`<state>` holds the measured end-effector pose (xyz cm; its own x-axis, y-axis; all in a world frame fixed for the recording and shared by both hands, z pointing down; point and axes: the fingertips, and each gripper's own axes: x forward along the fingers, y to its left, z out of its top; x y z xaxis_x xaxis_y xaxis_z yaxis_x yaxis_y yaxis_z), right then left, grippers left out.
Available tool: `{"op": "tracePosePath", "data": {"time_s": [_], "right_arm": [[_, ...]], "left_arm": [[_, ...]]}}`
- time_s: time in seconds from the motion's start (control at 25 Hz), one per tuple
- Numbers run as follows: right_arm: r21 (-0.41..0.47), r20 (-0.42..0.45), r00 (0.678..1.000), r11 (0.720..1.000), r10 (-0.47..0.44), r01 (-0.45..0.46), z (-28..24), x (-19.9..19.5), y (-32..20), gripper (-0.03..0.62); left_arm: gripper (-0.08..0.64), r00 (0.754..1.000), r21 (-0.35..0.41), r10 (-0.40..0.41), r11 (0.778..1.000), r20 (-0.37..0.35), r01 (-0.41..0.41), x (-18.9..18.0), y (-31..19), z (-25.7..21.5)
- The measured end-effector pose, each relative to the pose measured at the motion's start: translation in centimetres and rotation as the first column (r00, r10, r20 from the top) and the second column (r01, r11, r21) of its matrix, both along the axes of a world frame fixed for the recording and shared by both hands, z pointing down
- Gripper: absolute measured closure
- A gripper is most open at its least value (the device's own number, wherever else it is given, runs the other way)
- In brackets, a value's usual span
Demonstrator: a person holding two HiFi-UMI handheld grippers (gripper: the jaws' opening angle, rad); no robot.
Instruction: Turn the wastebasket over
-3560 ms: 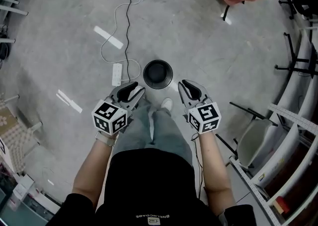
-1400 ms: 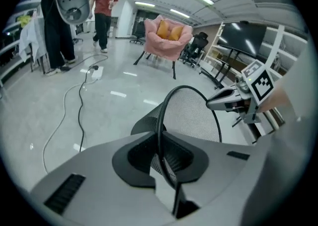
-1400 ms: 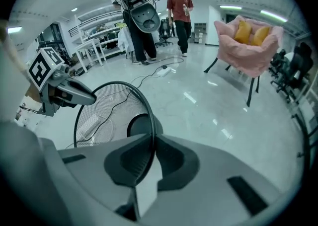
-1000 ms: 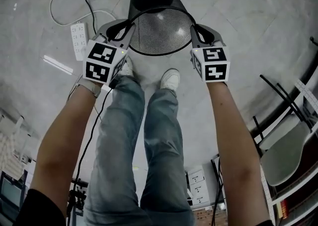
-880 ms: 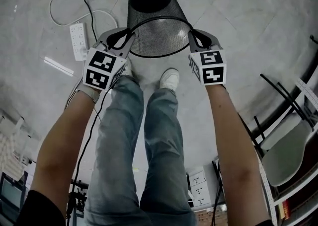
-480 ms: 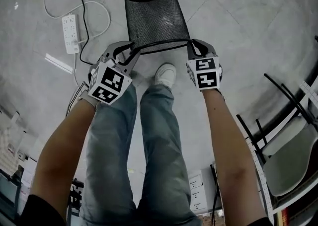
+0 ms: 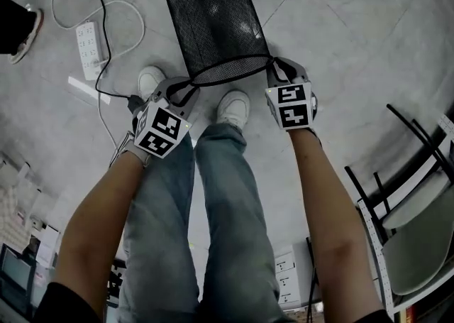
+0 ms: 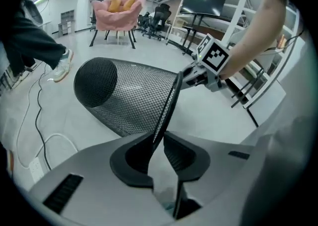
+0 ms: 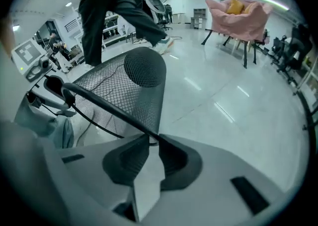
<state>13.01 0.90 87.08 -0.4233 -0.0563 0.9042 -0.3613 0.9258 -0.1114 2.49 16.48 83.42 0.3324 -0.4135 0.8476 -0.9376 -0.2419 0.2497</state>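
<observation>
You are standing on the grey floor (image 7: pixel 369 45), holding the black mesh wastebasket (image 7: pixel 213 23) tilted just ahead of your shoes, its open mouth facing you and its closed base pointing away. Your left claw (image 7: pixel 186 88) is pinching the rim's left side, its jaws having just been closing on it. Your right claw (image 7: pixel 273 66) is gripping the opposite side, its jaws having just been easing wider around the rim. A white power strip (image 7: pixel 86 39) is lying off to the left.
</observation>
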Motion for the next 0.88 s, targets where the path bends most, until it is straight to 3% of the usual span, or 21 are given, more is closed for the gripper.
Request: {"op": "tracePosePath", "data": {"time_s": [0.16,0.28,0.4,0.48,0.56,0.64,0.88], "right_arm": [[-0.027,-0.027,0.999,0.999,0.040,-0.041,0.4,0.7,-0.7,0.529],[-0.076,-0.063,0.990,0.988,0.129,-0.134,0.0,2.3,-1.0,0.526],[-0.109,-0.062,0.971,0.966,0.230,-0.236,-1.8,3.2,-1.1,0.524],[-0.147,-0.033,0.942,0.931,0.334,-0.335,-3.6,3.1,-0.9,0.522],[-0.223,0.012,0.877,0.856,0.481,-0.466,-5.4,2.5,-0.3,0.510],[-0.323,0.041,0.787,0.753,0.616,-0.573,-6.9,1.7,0.9,0.471],[-0.527,0.029,0.517,0.452,0.856,-0.720,-9.4,-2.3,5.2,0.381]], "left_arm": [[0.482,0.999,-0.021,0.020,1.000,-0.028,-0.020,0.3,-0.2,-0.1],[0.458,0.997,-0.067,0.046,0.997,-0.055,-0.049,0.1,0.0,-0.9],[0.442,0.994,-0.075,0.097,0.992,-0.058,-0.102,-1.0,-0.6,-2.9],[0.437,0.990,-0.074,0.133,0.988,-0.046,-0.136,-2.5,-1.5,-4.3],[0.437,0.989,-0.060,0.142,0.988,-0.033,-0.143,-4.5,-2.8,-5.8],[0.414,0.993,-0.033,0.119,0.992,-0.024,-0.120,-6.7,-4.6,-7.1],[0.323,0.997,0.029,0.078,0.997,-0.024,-0.078,-14.5,-13.7,-8.7]]}}
